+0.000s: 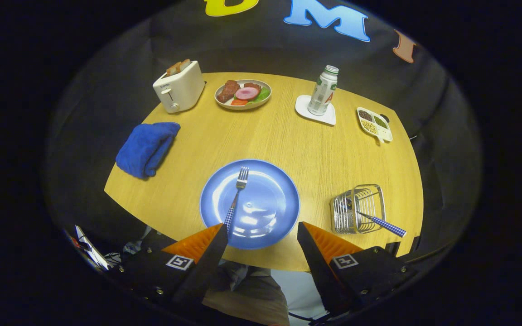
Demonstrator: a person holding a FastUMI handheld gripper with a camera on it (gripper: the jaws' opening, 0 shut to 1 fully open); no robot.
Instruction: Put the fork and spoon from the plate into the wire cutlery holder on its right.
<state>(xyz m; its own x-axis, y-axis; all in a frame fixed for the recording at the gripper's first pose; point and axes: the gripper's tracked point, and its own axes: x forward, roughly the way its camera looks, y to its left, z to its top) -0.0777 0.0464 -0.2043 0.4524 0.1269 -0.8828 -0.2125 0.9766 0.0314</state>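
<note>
A blue plate (270,217) lies on the wooden table just ahead of my fingers. A fork (237,192) with a blue checked handle rests on it, tines pointing away, its handle end close to the left fingertip (218,233). To the plate's right stands the wire cutlery holder (358,209); a utensil with a checked handle (385,225) leans out of it, its head hidden among the wires. My gripper (261,228) hovers open over the plate's near rim, nothing between its fingers.
A folded blue cloth (147,148) lies left of the plate. At the far side stand a white toaster (179,87), a plate of food (243,94), a bottle on a white coaster (322,90) and a divided snack dish (374,123).
</note>
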